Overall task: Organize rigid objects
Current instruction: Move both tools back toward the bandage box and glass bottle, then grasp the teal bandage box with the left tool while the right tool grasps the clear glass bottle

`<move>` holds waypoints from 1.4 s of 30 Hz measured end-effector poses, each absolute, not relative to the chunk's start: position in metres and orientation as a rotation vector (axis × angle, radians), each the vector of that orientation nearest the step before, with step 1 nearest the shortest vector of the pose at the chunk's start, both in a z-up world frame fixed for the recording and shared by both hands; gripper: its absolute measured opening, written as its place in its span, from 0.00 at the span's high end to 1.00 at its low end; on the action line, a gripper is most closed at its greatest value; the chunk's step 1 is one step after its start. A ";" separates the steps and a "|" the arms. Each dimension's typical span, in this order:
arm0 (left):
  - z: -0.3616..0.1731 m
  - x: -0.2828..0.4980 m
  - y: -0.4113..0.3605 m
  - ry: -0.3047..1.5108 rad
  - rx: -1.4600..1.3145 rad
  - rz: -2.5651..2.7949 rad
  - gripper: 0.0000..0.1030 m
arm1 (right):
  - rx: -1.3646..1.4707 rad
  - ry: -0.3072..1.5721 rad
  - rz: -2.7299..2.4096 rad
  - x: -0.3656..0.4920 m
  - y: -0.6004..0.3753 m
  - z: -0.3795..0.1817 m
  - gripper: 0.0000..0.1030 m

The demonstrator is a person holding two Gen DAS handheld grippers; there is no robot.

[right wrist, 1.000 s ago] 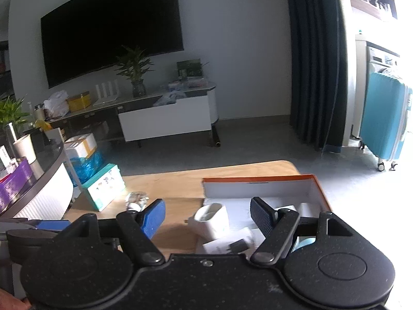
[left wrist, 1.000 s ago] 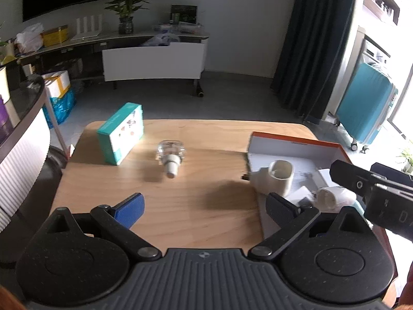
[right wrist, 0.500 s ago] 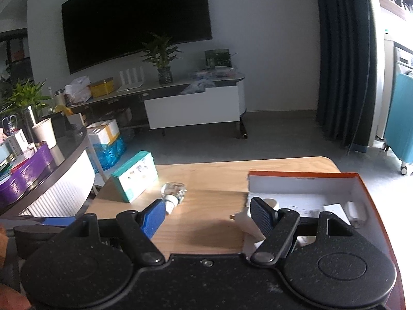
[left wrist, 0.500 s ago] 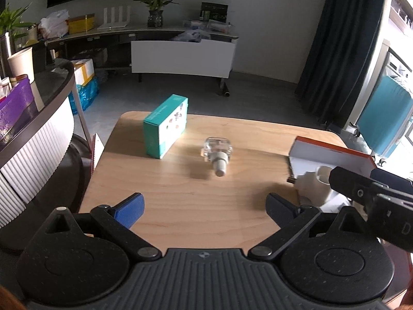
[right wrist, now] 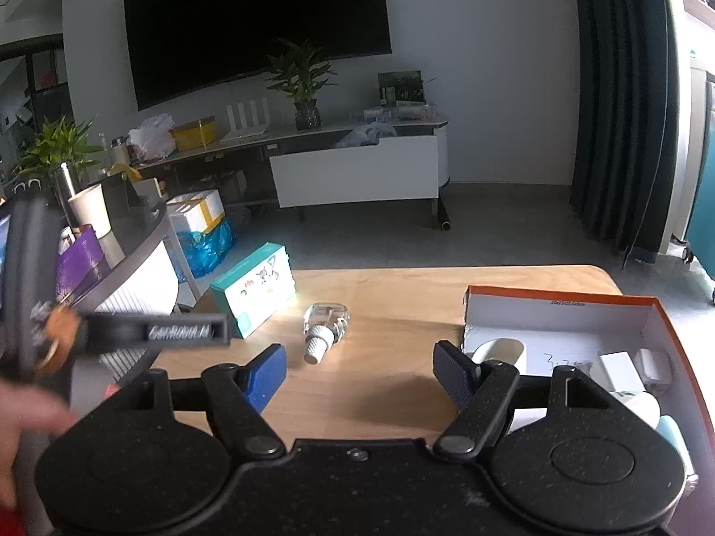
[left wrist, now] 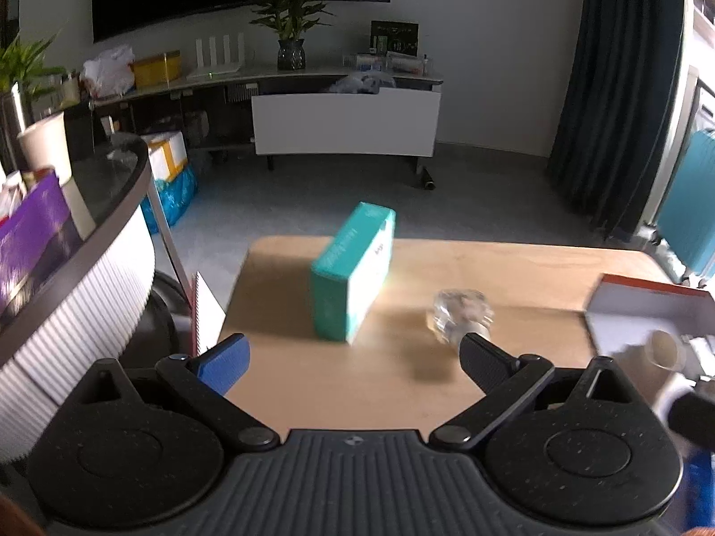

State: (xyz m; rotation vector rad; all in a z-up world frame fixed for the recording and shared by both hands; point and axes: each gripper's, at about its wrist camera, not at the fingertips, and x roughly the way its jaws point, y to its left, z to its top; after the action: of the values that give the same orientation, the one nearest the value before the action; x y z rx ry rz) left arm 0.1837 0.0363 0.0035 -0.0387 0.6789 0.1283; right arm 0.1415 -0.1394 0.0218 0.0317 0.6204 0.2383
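Rigid objects were partly sorted, judging from both views. In the left wrist view, the teal box (left wrist: 353, 274) stood on the wooden table (left wrist: 536, 263) toward its far left, and the clear glass bottle (left wrist: 460, 316) lay on its side just to the right of it, apart from it. Both were outside the orange-rimmed tray (left wrist: 648, 286), which sat at the table's right edge with a pale pipe fitting (left wrist: 661, 348) blurred inside it. The left gripper (left wrist: 353, 357) was spread wide with nothing between its jaws, the box and bottle lying beyond the tips.

In the right wrist view, the same teal box (right wrist: 254, 288) and glass bottle (right wrist: 324, 326) lay on the bare table (right wrist: 447, 281), left of the orange-rimmed tray (right wrist: 563, 301). Inside the tray were the pale fitting (right wrist: 500, 350) at its near left and several small white items (right wrist: 625, 370) toward its right. The right gripper (right wrist: 359, 373) was likewise released and empty, its jaws standing apart over bare wood between bottle and tray. The left gripper's body (right wrist: 147, 332) crossed the left of this view, held by a hand (right wrist: 27, 415).

By my reckoning the tray already held most pieces, and two remained to be moved: the box and the bottle. Neither was yet grasped.
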 end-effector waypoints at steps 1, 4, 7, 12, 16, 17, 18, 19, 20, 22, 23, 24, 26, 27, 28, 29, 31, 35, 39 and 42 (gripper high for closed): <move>0.003 0.190 0.038 0.666 -0.028 0.129 0.00 | 0.031 0.625 0.240 0.143 -0.139 0.020 0.17; 0.001 0.209 0.043 0.653 -0.001 0.109 0.00 | 0.035 0.637 0.250 0.148 -0.139 0.017 0.17; -0.002 0.229 0.041 0.637 0.074 0.140 0.00 | 0.037 0.630 0.252 0.153 -0.140 0.017 0.17; -0.013 0.258 0.052 0.661 0.104 0.149 0.00 | 0.033 0.632 0.254 0.159 -0.144 0.012 0.17; -0.020 0.273 0.079 0.721 -0.060 0.142 0.01 | 0.042 0.630 0.251 0.163 -0.148 0.010 0.17; -0.023 0.274 0.086 0.734 -0.110 0.142 0.02 | 0.042 0.627 0.251 0.163 -0.149 0.009 0.17; -0.027 0.275 0.093 0.750 -0.156 0.148 0.03 | 0.042 0.622 0.251 0.163 -0.149 0.009 0.17; -0.031 0.276 0.101 0.767 -0.205 0.159 0.05 | 0.039 0.618 0.250 0.164 -0.149 0.008 0.17; -0.035 0.275 0.109 0.778 -0.257 0.170 0.06 | 0.037 0.617 0.251 0.164 -0.150 0.008 0.17; -0.043 0.273 0.126 0.802 -0.356 0.191 0.09 | 0.033 0.616 0.251 0.164 -0.150 0.008 0.17; -0.045 0.270 0.131 0.804 -0.381 0.195 0.08 | 0.029 0.613 0.251 0.165 -0.150 0.007 0.17; -0.045 0.267 0.133 0.799 -0.388 0.198 0.08 | 0.022 0.614 0.256 0.166 -0.149 0.005 0.17; -0.041 0.260 0.131 0.784 -0.347 0.205 0.08 | 0.022 0.617 0.260 0.166 -0.148 0.004 0.17; -0.038 0.257 0.129 0.776 -0.318 0.198 0.04 | 0.022 0.619 0.263 0.167 -0.147 0.004 0.17; -0.036 0.255 0.126 0.768 -0.299 0.187 0.00 | 0.022 0.620 0.266 0.168 -0.146 0.004 0.17; -0.034 0.253 0.122 0.762 -0.272 0.172 0.00 | 0.022 0.620 0.266 0.168 -0.146 0.004 0.17; -0.031 0.252 0.114 0.751 -0.197 0.141 0.00 | 0.009 0.618 0.276 0.170 -0.141 0.004 0.17; -0.036 0.252 0.103 0.772 -0.091 0.135 0.00 | -0.016 0.629 0.283 0.176 -0.132 0.002 0.17; -0.044 0.259 0.103 0.805 -0.044 0.143 0.00 | -0.009 0.655 0.293 0.189 -0.120 -0.002 0.17; -0.047 0.267 0.106 0.817 -0.032 0.141 0.10 | 0.015 0.687 0.296 0.207 -0.109 -0.009 0.17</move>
State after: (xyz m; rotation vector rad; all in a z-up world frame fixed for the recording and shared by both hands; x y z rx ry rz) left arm 0.2669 0.1059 -0.0475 -0.0325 0.8175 0.1410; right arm 0.2070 -0.1085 -0.0094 0.0154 0.6870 0.2958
